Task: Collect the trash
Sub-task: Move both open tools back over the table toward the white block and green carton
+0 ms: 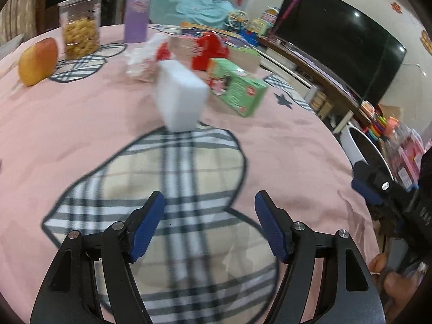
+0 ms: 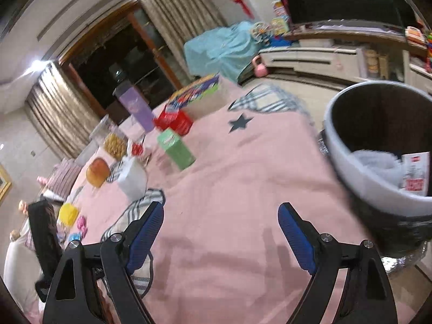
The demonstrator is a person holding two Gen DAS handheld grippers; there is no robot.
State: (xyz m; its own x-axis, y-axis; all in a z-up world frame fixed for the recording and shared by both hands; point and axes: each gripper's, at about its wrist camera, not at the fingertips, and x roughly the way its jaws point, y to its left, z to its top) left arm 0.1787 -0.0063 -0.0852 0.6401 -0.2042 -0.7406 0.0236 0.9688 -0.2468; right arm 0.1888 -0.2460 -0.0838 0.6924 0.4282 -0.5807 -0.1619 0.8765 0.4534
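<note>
My left gripper [image 1: 210, 202] hovers open over a plaid heart on the pink tablecloth [image 1: 67, 124], with nothing between its blue pads. Ahead of it a white block [image 1: 181, 100] stands tilted, a green carton [image 1: 237, 89] lies to its right, and a crumpled clear wrapper [image 1: 143, 62] sits behind. My right gripper [image 2: 221, 210] is open and empty above bare pink cloth [image 2: 243, 175]. To its right stands a white-rimmed trash bin [image 2: 351, 167] holding a printed leaflet [image 2: 415, 174] and crumpled paper [image 2: 378, 162]. The green carton [image 2: 176, 148] and white block [image 2: 133, 178] lie far left.
A fruit [image 1: 37, 60], a snack jar [image 1: 81, 27], a purple bottle [image 1: 137, 10] and a red box [image 1: 209, 51] crowd the table's far side. The bin's rim [image 1: 353, 145] and a hand [image 1: 391, 278] sit past the right edge. A TV [image 1: 337, 40] and toy shelves stand beyond.
</note>
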